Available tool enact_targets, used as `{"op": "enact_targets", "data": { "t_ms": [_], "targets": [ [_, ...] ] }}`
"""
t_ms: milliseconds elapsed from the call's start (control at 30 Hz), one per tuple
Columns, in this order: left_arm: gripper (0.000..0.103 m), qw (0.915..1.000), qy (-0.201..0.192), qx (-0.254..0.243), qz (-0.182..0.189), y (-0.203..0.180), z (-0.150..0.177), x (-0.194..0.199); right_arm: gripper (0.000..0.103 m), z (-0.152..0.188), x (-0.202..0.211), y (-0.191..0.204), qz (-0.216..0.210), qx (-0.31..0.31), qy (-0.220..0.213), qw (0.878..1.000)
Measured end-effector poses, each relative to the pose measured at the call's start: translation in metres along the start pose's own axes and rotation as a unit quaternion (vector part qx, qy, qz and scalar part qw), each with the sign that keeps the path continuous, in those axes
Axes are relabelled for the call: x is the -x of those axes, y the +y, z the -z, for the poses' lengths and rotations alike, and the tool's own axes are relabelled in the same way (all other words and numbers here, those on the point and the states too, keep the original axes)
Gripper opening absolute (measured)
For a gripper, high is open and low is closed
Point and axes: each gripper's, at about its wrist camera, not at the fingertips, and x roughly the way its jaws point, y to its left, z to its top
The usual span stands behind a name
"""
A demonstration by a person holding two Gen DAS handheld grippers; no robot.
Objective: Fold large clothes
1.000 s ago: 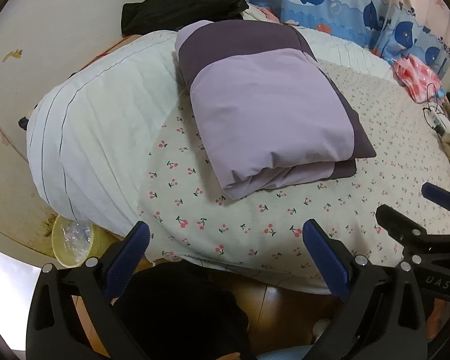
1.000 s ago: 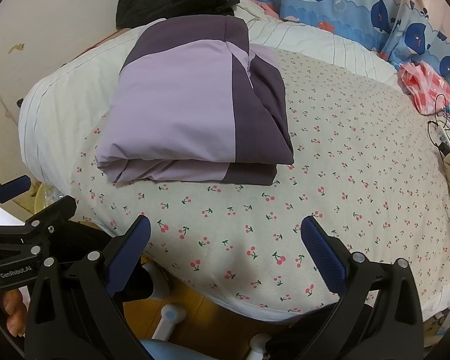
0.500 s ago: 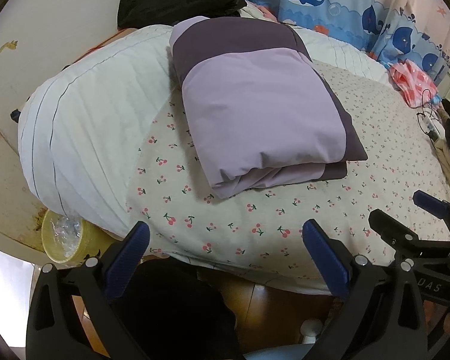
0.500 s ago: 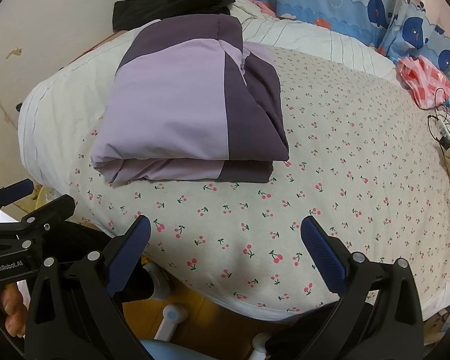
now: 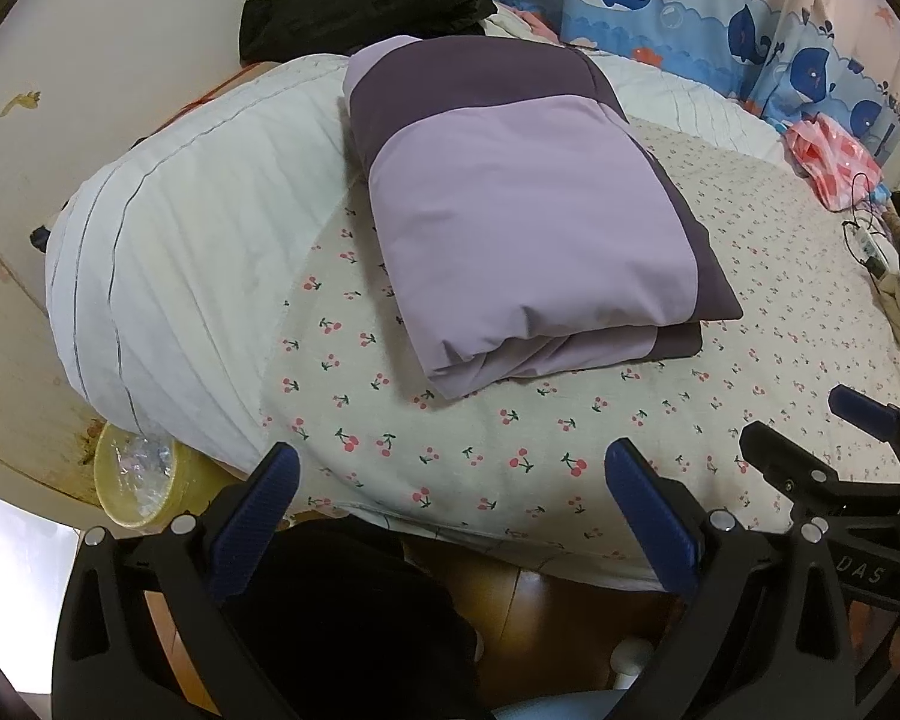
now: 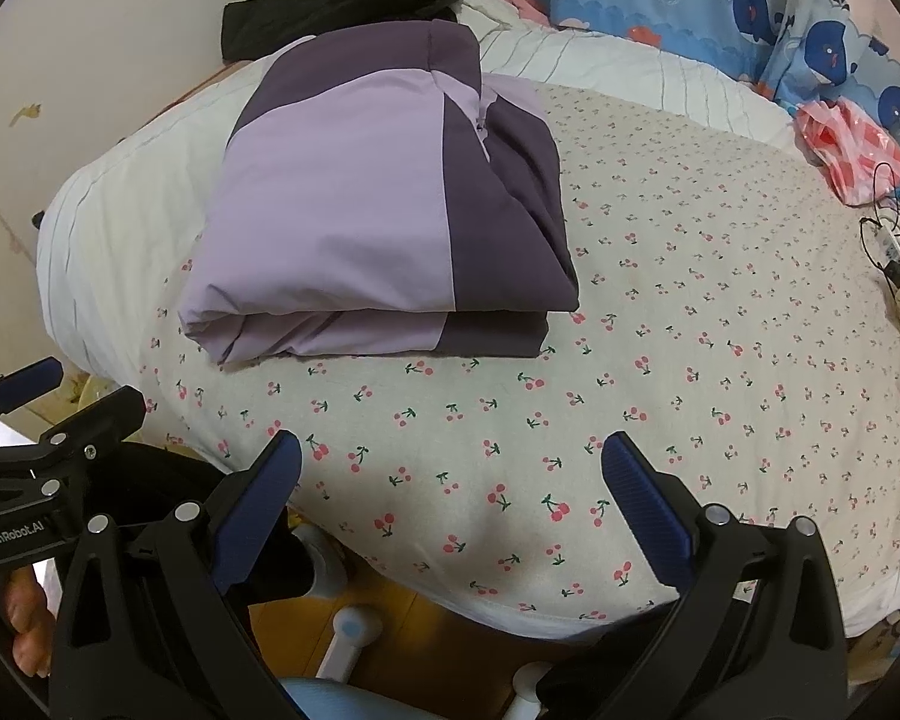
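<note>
A folded garment in light and dark purple [image 5: 534,234] [image 6: 378,216] lies as a thick rectangle on the cherry-print bed sheet [image 5: 570,432] [image 6: 690,330]. My left gripper [image 5: 450,510] is open and empty, hovering over the bed's near edge, well short of the bundle. My right gripper [image 6: 450,498] is open and empty too, held above the near edge of the sheet in front of the bundle. In the left wrist view the right gripper [image 5: 840,438] shows at the right edge. The left gripper [image 6: 42,408] appears at the left edge of the right wrist view.
A white striped quilt [image 5: 168,252] bulges left of the bundle. Black clothes [image 5: 360,6] lie at the back by the wall, next to a whale-print curtain [image 5: 690,18]. A pink item [image 5: 834,162] and cables sit far right. A yellow bin [image 5: 144,474] stands on the floor.
Both grippers have drawn back slightly from the bed, so the bundle sits a little farther and higher in each view. Both stay open and empty.
</note>
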Motion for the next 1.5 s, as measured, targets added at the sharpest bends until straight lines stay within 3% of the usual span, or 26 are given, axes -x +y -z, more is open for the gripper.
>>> {"op": "enact_targets", "data": {
  "t_ms": [1300, 1500],
  "targets": [
    [0.098, 0.9997, -0.003, 0.012, -0.021, 0.006, -0.002, -0.001, 0.097, 0.005, -0.012, -0.002, -0.010, -0.003, 0.014, 1.000],
    [0.098, 0.9998, 0.001, 0.022, 0.003, 0.011, -0.002, -0.004, 0.097, 0.007, -0.016, -0.004, -0.013, -0.006, 0.019, 1.000]
  ]
}}
